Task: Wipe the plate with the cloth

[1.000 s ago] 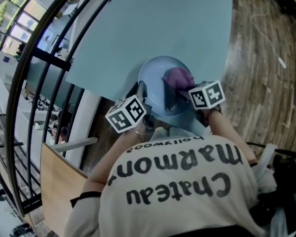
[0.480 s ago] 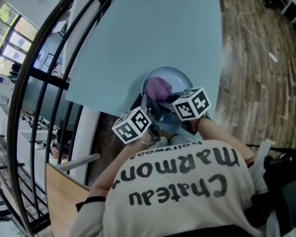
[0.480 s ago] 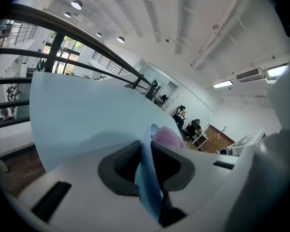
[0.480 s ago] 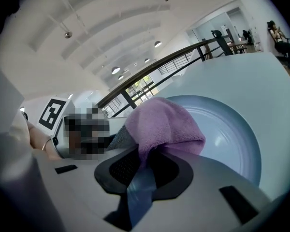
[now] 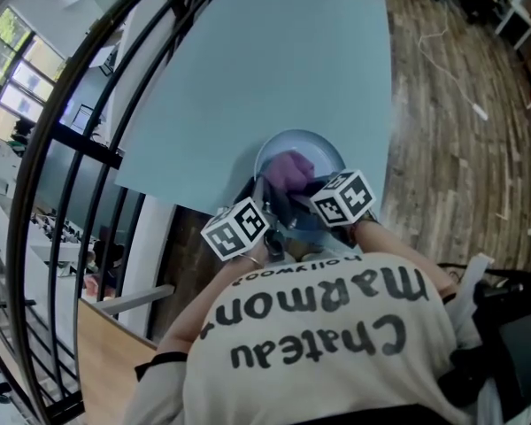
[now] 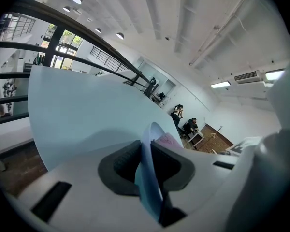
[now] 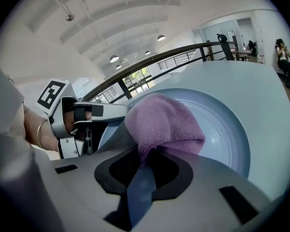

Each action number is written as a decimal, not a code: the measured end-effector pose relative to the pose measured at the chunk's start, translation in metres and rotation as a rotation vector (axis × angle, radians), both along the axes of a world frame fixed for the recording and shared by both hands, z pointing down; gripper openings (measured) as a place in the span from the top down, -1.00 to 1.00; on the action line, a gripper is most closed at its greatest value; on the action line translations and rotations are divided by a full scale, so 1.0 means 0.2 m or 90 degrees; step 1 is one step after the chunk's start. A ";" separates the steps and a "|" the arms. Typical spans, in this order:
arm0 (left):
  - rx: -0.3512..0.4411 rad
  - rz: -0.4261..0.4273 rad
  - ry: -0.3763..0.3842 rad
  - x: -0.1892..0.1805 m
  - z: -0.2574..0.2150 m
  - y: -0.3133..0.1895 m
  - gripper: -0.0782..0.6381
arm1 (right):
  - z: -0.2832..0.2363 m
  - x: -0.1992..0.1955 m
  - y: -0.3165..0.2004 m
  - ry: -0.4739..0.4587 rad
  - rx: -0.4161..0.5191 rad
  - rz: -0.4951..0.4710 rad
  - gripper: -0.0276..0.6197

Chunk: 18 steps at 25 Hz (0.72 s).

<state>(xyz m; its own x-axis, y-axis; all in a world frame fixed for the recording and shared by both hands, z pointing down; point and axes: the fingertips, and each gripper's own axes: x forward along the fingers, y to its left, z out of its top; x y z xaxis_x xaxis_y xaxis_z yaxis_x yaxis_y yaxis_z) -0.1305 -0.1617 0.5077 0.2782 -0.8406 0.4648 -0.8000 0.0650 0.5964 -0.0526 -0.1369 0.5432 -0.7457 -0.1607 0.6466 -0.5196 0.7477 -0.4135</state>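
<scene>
A pale blue plate rests near the front edge of the light blue table. My left gripper is shut on the plate's rim, which runs edge-on between its pads. A purple cloth is bunched on the plate's face, and my right gripper is shut on the cloth's near fold. In the head view the cloth sits left of the plate's middle, with the left gripper's marker cube and the right one's just in front of it.
A black curved railing runs along the table's left side. Wooden floor lies to the right of the table. The person's torso in a printed shirt fills the bottom of the head view. People sit far off.
The right gripper has slid the cloth leftward across the plate, from its right part to left of the middle. The left gripper has kept its hold on the rim.
</scene>
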 end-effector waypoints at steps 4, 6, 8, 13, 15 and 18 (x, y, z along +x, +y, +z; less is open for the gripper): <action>-0.007 -0.004 0.007 -0.03 0.03 0.03 0.63 | 0.04 0.05 0.02 0.021 -0.002 0.014 0.66; -0.010 -0.007 0.011 -0.03 0.04 0.03 0.63 | 0.07 0.09 0.03 0.026 -0.007 0.022 0.66; -0.008 -0.007 0.014 -0.03 0.05 0.03 0.63 | 0.09 0.12 0.03 0.031 -0.008 0.029 0.66; 0.004 -0.002 0.016 -0.05 0.06 0.04 0.63 | 0.14 0.20 0.03 0.066 -0.011 0.044 0.66; 0.006 -0.004 0.016 -0.06 0.06 0.04 0.63 | 0.16 0.23 0.03 0.081 -0.012 0.049 0.66; 0.009 -0.003 0.018 -0.05 0.05 0.03 0.63 | 0.17 0.28 0.02 0.095 -0.015 0.060 0.66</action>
